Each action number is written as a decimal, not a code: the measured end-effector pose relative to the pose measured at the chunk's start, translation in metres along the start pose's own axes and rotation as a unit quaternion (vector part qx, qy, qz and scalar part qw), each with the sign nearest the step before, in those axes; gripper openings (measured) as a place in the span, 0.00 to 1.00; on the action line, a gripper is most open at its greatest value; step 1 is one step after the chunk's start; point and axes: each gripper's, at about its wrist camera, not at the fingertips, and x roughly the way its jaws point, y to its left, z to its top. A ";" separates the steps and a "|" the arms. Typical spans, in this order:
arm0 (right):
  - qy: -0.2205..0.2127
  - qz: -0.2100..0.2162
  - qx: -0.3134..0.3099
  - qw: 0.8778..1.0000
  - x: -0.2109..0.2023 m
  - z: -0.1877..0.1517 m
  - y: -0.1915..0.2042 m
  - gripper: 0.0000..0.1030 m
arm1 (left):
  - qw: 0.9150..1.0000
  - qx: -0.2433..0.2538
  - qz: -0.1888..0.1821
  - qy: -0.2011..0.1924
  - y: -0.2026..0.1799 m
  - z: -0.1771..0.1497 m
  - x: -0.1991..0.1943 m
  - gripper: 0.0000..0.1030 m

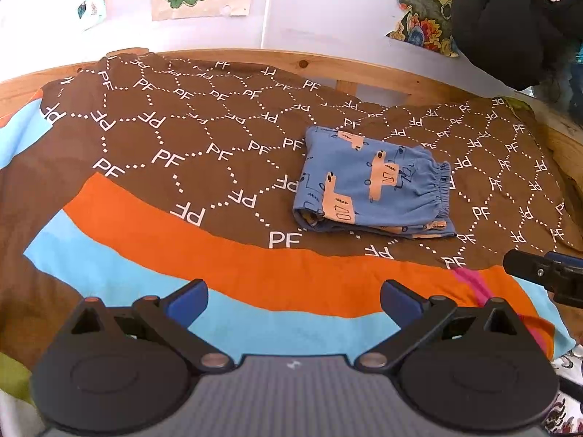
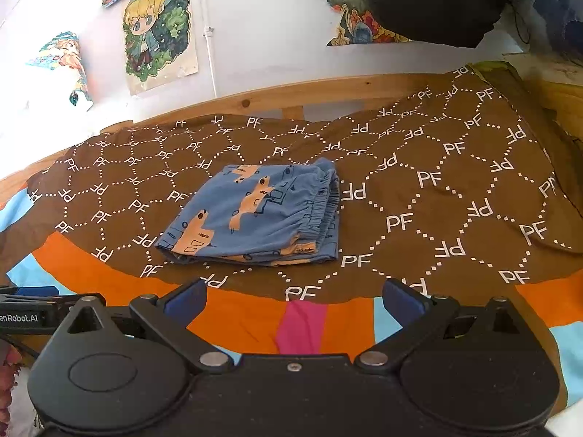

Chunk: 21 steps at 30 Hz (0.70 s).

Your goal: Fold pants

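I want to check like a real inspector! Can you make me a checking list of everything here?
Surface: brown bedspread with white letters and orange and blue stripes, on a wooden bed frame.
Job's things: blue pants, folded into a small bundle, waistband to the right.
Clutter: nothing seen on the bedspread besides the pants.
Grippers: left gripper and right gripper both open, holding nothing, short of the pants.
Cables: nothing seen on the bed; a thin white pipe runs down the wall.
Surroundings: cartoon posters on a white wall; a dark object at upper right.
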 end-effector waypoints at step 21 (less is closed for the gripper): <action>0.003 0.002 -0.003 1.000 0.001 0.000 0.001 0.99 | 1.000 -0.004 0.002 0.002 0.001 0.000 0.000 1.00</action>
